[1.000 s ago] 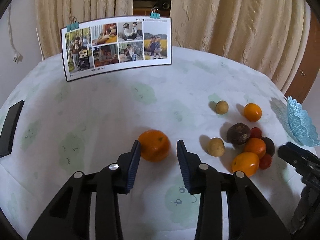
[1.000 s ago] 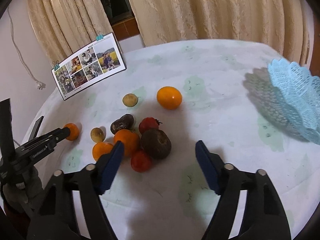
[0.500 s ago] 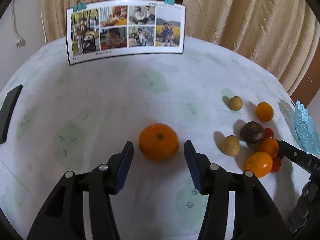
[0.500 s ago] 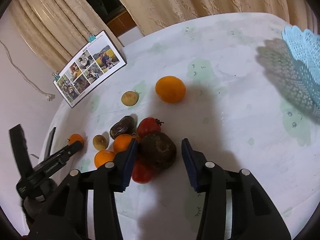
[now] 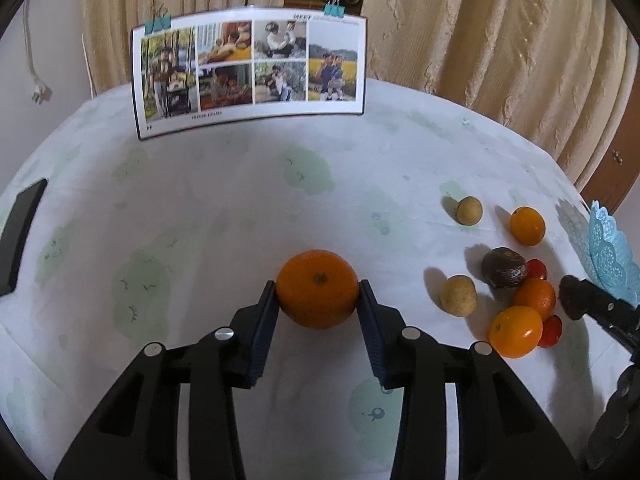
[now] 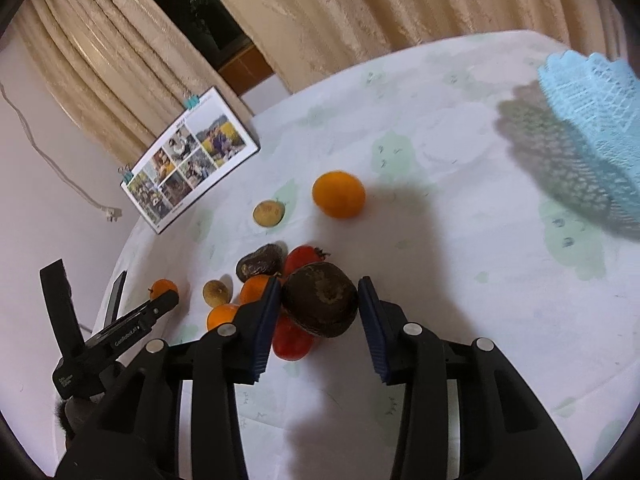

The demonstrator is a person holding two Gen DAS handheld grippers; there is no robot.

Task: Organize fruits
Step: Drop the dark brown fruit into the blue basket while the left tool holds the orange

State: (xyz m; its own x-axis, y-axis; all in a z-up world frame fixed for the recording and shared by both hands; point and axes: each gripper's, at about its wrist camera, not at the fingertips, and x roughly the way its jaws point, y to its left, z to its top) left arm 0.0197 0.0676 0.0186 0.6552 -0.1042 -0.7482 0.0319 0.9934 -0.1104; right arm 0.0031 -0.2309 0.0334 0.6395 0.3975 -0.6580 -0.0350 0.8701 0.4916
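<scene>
In the left wrist view my left gripper (image 5: 319, 300) is shut on a large orange mandarin (image 5: 318, 294); both pads touch its sides on the tablecloth. In the right wrist view my right gripper (image 6: 319, 300) is shut on a dark brown round fruit (image 6: 320, 304) at the edge of the fruit pile. The pile holds oranges (image 6: 256, 289), red tomatoes (image 6: 291, 342) and another dark fruit (image 6: 258, 265). A lone orange (image 6: 338, 200) and a small tan fruit (image 6: 269, 213) lie beyond it. The pile also shows in the left wrist view (image 5: 516, 330).
A light-blue lattice basket (image 6: 596, 120) sits at the table's right side, also at the right edge of the left wrist view (image 5: 612, 260). A photo frame card (image 5: 250, 74) stands at the back. A black phone (image 5: 18, 236) lies at the left edge. Curtains hang behind.
Both grippers moved forward and closed: the left onto the mandarin, the right onto the dark brown fruit. Both were open around their fruit half a second ago.
</scene>
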